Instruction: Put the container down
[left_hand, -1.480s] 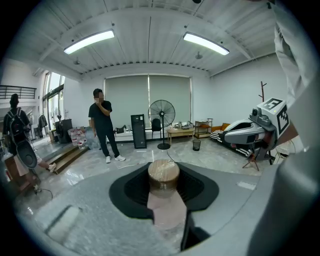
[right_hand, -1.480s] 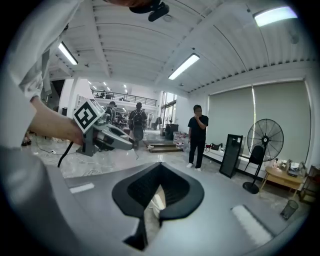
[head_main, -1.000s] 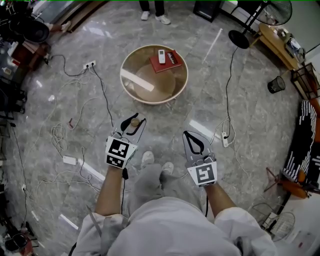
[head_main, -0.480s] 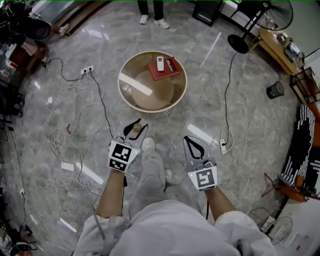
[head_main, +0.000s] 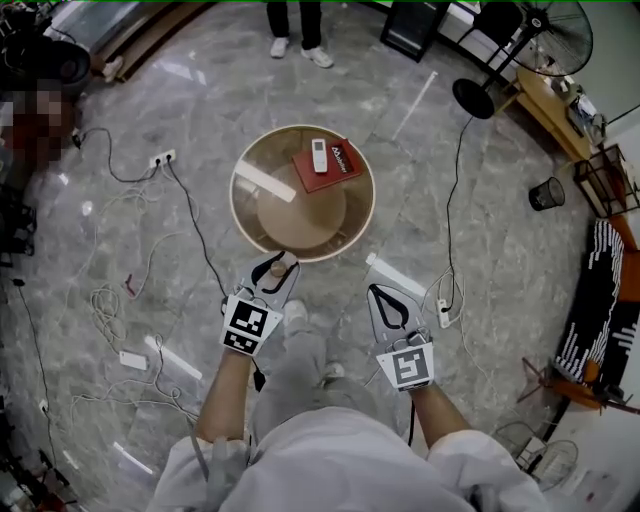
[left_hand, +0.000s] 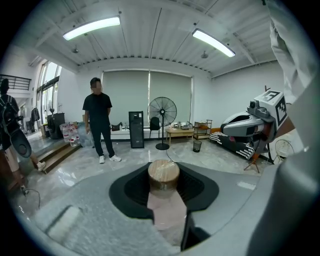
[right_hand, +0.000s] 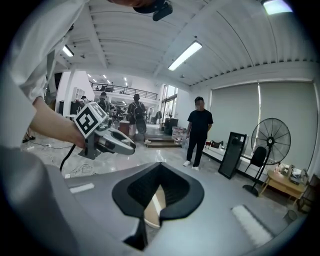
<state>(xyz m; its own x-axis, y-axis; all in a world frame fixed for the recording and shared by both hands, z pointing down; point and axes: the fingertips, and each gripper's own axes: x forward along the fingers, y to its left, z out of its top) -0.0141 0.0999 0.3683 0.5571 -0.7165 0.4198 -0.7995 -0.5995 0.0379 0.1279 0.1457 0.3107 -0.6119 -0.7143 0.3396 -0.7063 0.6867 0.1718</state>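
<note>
Pinching a small cylindrical container (left_hand: 163, 180) (lid looks wooden) is the left gripper (head_main: 276, 266) — right gripper (head_main: 378, 294) pressed together.

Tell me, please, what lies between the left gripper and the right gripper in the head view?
In the head view, only the person's own shoe and grey trouser leg lie between the left gripper and right gripper, over marble floor.

Round table (head_main: 237, 205): red book (head_main: 335, 170) on its far side, white remote (head_main: 319, 155) lying on the book. Left gripper (head_main: 272, 263) at the table's near rim, clamped on a wood-lidded container (head_main: 278, 268). Right gripper (head_main: 374, 291) just short of the table, empty.
</note>
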